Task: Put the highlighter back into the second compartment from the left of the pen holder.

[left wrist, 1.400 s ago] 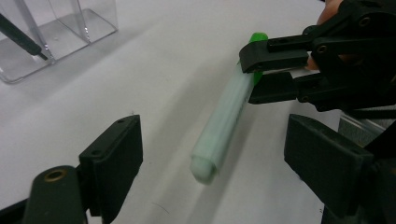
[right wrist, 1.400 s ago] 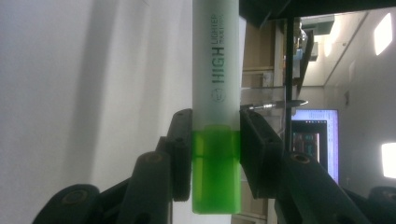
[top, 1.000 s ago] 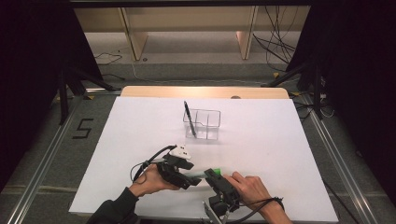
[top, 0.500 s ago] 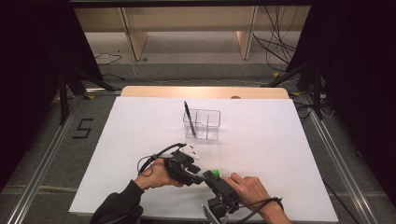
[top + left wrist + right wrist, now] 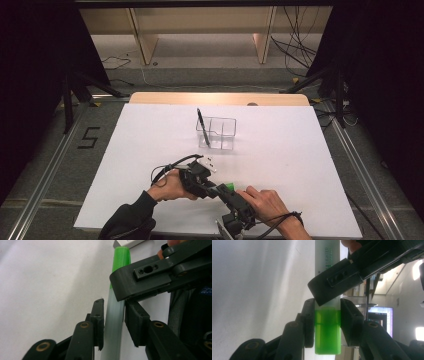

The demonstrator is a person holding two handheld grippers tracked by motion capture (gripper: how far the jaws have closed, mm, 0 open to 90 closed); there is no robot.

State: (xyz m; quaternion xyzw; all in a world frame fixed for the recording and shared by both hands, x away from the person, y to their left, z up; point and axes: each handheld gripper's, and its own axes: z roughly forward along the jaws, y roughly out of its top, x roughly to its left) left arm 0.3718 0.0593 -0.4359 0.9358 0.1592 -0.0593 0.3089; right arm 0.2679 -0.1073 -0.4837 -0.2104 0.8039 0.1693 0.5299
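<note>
Gripping green highlighter [image 5: 327, 302]: left claw [image 5: 113, 322] clamped on barrel, right claw [image 5: 327, 326] on cap. Likely uncapping, cap still on; organizer [image 5: 218, 133] holds one pen [image 5: 202, 126].

Marker [image 5: 113, 322]: its lower barrel ran off the bottom edge in the left gripper view, and the right gripper [image 5: 120, 293] crossing in front hid part of the barrel below the green cap [image 5: 121, 262]. In the right gripper view, the barrel's far end was cut by the top edge, and the print on the barrel [image 5: 326, 257] was too blurred to read. From above, the marker was almost wholly covered by both grippers.
</note>
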